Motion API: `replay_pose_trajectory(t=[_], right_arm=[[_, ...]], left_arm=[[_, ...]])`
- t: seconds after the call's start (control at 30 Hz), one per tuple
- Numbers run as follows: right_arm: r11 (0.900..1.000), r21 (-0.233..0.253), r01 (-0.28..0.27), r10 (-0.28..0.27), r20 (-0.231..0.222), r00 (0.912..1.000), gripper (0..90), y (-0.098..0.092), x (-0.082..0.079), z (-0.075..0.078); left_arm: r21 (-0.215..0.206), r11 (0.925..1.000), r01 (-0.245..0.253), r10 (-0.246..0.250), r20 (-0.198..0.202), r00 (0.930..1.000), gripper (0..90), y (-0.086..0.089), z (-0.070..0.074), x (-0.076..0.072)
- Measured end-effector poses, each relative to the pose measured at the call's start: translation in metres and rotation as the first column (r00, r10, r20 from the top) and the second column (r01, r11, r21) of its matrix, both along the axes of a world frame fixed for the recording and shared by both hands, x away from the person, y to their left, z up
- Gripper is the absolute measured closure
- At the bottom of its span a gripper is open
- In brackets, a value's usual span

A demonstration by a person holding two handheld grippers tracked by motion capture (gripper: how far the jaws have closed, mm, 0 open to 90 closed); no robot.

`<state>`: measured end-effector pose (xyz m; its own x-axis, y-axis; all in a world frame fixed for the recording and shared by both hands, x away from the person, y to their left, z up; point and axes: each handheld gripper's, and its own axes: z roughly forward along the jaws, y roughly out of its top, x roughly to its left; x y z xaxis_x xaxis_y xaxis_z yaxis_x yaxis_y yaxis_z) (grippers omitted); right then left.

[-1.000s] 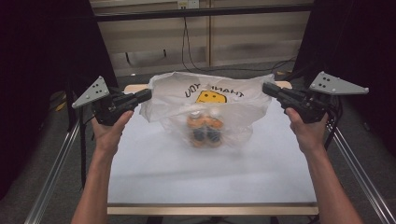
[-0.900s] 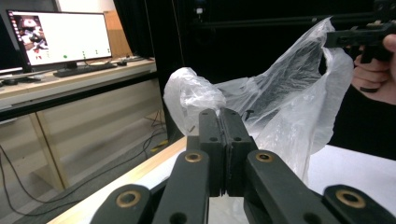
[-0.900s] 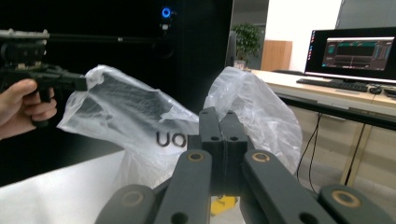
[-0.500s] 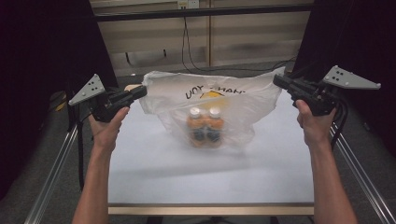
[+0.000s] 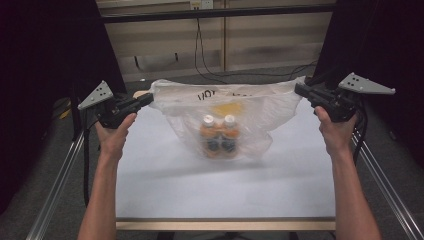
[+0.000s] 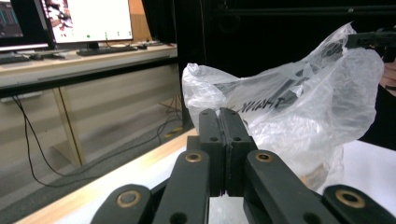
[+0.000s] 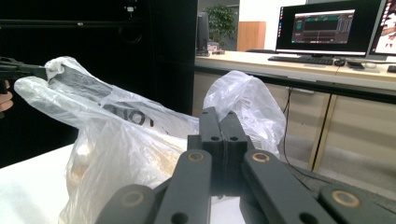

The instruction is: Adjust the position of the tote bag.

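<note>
Thin, crinkly translucent white plastic carrier bag (image 5: pixel 235 112) with black lettering and a yellow print is stretched wide between the two grippers, hanging over the far half of the white worktop (image 5: pixel 225 185). The left gripper (image 5: pixel 149 97) has one handle, the right gripper (image 5: pixel 298 89) has the other. In each gripper view the black jaws are pressed flat together with a bunch of bag film pinched at their tips, so both look clamped on the bag's handles.

Why hold it like this? My guess is that pulling the handles apart keeps the mouth taut and lets the load settle in the middle. Through the film you can see two small orange bottles with white caps (image 5: pixel 218 134) standing side by side at the bottom of the bag, roughly centred between the left and right edges of the worktop. The bag's bottom seems to rest on or just above the surface — can't tell which from the high view.

Compared with half a second ago, the hands are further apart: the left gripper has moved toward the left edge, the right one toward the right edge and a little higher. The top of the bag is pulled straighter now, the yellow print looks more flattened and blurred, and the bottles have slid a touch nearer the front edge — looks like a lift is starting, but that's just my read.
</note>
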<state>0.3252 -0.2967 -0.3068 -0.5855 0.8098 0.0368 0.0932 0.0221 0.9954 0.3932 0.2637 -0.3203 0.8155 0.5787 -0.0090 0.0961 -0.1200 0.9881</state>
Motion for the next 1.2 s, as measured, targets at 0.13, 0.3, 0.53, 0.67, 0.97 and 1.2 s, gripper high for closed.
replay_pose_trajectory(t=[0.13,0.3,0.53,0.67,0.97,1.2], right_arm=[[1.000,-0.017,0.000,0.000,-0.019,0.9998,90.0,0.003,-0.001,-0.004],[0.999,-0.041,-0.002,0.000,-0.045,0.9990,90.0,0.004,-0.006,-0.007],[0.997,-0.081,-0.001,-0.008,-0.099,0.9950,90.0,0.003,-0.004,-0.018],[0.996,-0.085,-0.010,0.000,-0.119,0.9930,90.0,0.005,-0.001,-0.023],[0.994,-0.099,-0.037,0.020,-0.169,0.9854,90.0,0.006,0.000,-0.033],[0.985,-0.166,-0.052,0.010,-0.249,0.9685,90.0,0.009,0.003,-0.051]], left_arm=[[0.007,1.0000,0.001,-0.001,0.000,1.0000,89.5,-0.001,-0.002,-0.001],[0.066,0.9978,0.003,-0.003,-0.006,1.0000,89.5,-0.001,-0.005,-0.004],[0.115,0.9933,0.005,-0.001,-0.038,0.9993,89.5,-0.003,-0.016,-0.003],[0.125,0.9921,0.011,-0.004,-0.055,0.9985,89.5,-0.001,-0.022,-0.001],[0.154,0.9878,0.021,-0.012,-0.056,0.9983,89.5,-0.002,-0.035,-0.003],[0.202,0.9781,0.048,-0.029,-0.097,0.9948,89.5,-0.001,-0.044,-0.002]])
